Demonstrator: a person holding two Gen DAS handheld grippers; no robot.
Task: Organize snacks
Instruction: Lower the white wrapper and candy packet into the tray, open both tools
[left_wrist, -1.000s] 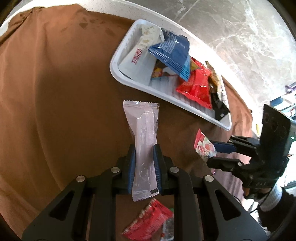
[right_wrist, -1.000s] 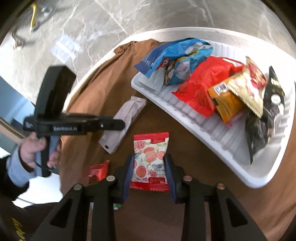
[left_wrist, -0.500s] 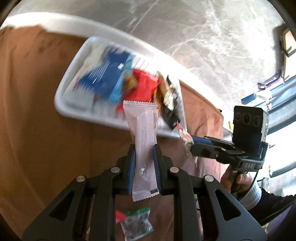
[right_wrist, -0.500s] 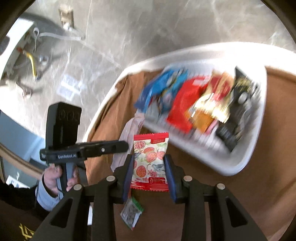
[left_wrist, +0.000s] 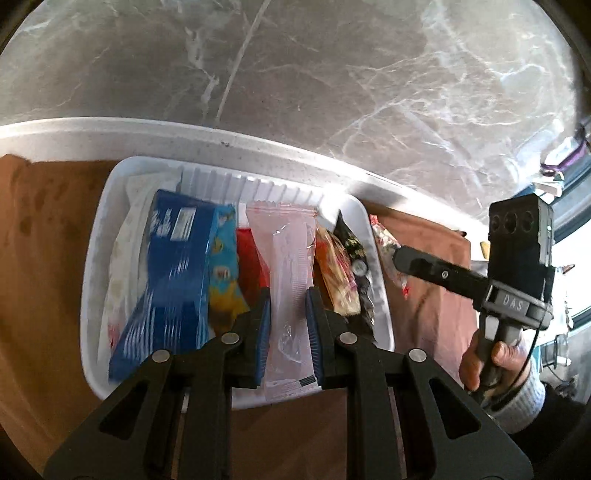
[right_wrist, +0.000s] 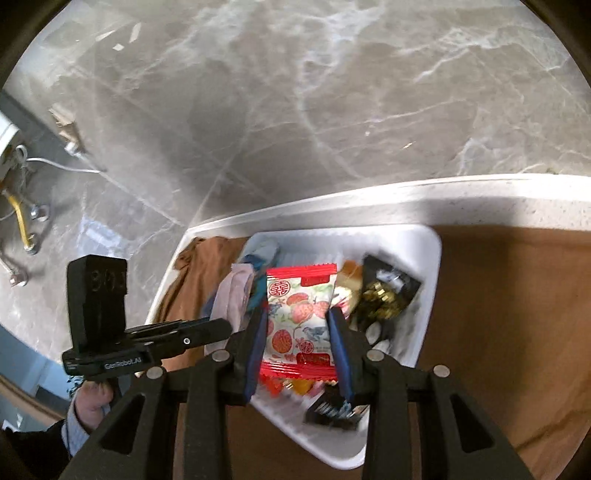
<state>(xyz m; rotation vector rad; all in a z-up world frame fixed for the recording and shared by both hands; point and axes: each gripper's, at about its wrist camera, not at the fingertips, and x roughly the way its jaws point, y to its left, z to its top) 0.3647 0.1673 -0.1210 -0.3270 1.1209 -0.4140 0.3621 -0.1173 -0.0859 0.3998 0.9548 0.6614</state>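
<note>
My left gripper (left_wrist: 287, 299) is shut on a long pale pink sachet (left_wrist: 286, 258), which hangs over the middle of the white tray (left_wrist: 94, 258). The tray holds a blue packet (left_wrist: 173, 266), a red packet (left_wrist: 248, 254) and a black packet (left_wrist: 351, 243), among others. My right gripper (right_wrist: 297, 325) is shut on a red-edged packet printed with fruit (right_wrist: 299, 317), over the near end of the tray (right_wrist: 428, 288). In the left wrist view the right gripper (left_wrist: 400, 256) sits just past the tray's right rim. In the right wrist view the left gripper (right_wrist: 225, 328) carries the pink sachet (right_wrist: 232, 295).
A brown cloth (left_wrist: 44, 266) covers the table, whose white edge (left_wrist: 258, 147) runs just behind the tray. Marble floor (left_wrist: 332, 74) lies beyond. A person's hand (left_wrist: 495, 354) grips the right tool. Cables and fittings (right_wrist: 22, 206) lie on the floor at far left.
Both grippers have risen and travelled with their packets from above the cloth to over the tray. The small loose packets on the cloth have dropped out of view.
</note>
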